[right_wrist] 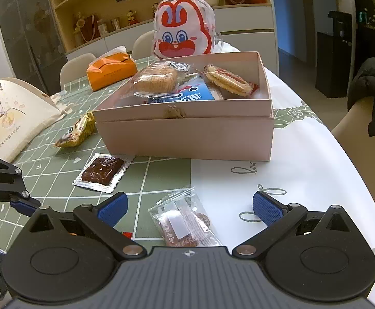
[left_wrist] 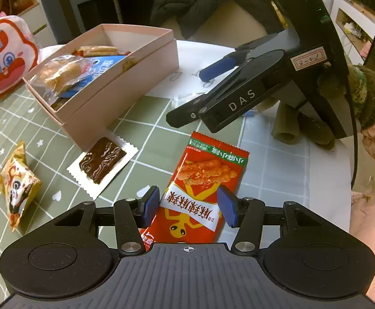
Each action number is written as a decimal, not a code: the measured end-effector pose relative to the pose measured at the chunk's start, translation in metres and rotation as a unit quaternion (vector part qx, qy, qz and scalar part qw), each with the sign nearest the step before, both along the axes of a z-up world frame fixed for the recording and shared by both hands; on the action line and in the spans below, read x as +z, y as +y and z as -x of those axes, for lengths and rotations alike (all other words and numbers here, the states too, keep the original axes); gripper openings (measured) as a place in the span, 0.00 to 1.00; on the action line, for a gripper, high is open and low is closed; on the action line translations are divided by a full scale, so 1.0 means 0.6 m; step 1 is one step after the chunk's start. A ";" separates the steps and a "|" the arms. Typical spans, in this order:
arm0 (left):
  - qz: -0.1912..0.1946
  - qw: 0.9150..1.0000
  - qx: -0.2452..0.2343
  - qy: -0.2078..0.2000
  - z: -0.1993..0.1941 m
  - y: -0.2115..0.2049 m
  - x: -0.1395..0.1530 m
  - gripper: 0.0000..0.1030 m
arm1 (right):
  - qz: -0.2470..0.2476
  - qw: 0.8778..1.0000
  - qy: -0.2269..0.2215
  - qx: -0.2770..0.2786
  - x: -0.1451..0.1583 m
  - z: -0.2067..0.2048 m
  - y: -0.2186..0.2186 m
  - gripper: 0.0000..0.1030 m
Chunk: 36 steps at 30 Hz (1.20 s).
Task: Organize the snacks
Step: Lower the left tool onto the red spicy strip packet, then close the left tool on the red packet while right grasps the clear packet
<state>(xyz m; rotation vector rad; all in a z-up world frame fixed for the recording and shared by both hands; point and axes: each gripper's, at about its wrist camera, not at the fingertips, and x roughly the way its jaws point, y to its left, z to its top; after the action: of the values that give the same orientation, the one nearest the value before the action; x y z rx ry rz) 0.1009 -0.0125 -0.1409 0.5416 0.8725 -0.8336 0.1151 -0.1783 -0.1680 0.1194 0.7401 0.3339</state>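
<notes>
Left gripper [left_wrist: 188,206] straddles the red snack packet [left_wrist: 200,188] on the tablecloth — pads apart, not touching. Right gripper [right_wrist: 190,206] gapes wide over a clear-wrapped snack [right_wrist: 184,221] — pink box [right_wrist: 187,134] beyond.

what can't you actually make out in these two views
- Red snack packet: its near end is hidden under the left gripper body, left wrist view.
- Clear wrapped snack: its near end is cut off by the right gripper body, right wrist view; label too blurred to read.
- Pink box: lower snacks are covered by those on top, both views.
</notes>
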 end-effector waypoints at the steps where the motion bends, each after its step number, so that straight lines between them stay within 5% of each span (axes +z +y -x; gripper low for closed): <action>1: -0.004 1.000 0.001 -0.005 0.002 0.001 0.001 0.56 | 0.002 1.000 0.000 0.001 0.000 -0.001 0.001 1.00; 8: -0.049 0.998 -0.035 -0.024 0.042 0.008 -0.005 0.57 | 0.004 1.000 0.000 0.002 0.000 -0.002 0.000 1.00; 16: -0.032 0.999 -0.006 -0.031 0.009 -0.006 -0.011 0.58 | 0.025 1.000 0.002 0.014 0.000 -0.003 0.007 1.00; 19: -0.022 1.000 0.003 -0.018 -0.021 -0.011 -0.012 0.63 | 0.039 0.999 0.004 0.024 0.000 -0.004 0.012 1.00; 25: 0.015 0.998 0.046 0.028 -0.076 -0.004 -0.024 0.89 | 0.064 0.997 0.006 0.041 0.000 -0.004 0.020 1.00; 31: 0.019 0.998 0.050 0.025 -0.079 -0.013 -0.032 0.96 | 0.009 0.999 -0.001 0.053 0.017 0.023 -0.017 0.95; 36: 0.036 0.996 0.084 0.014 -0.059 -0.013 -0.034 0.95 | 0.030 0.998 -0.054 0.026 0.062 0.064 -0.047 0.95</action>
<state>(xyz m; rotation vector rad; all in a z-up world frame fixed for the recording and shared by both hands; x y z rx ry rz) 0.1365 -0.0200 -0.1614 0.3893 0.8972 -0.7183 0.0769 -0.2067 -0.1308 0.0256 0.6469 0.3647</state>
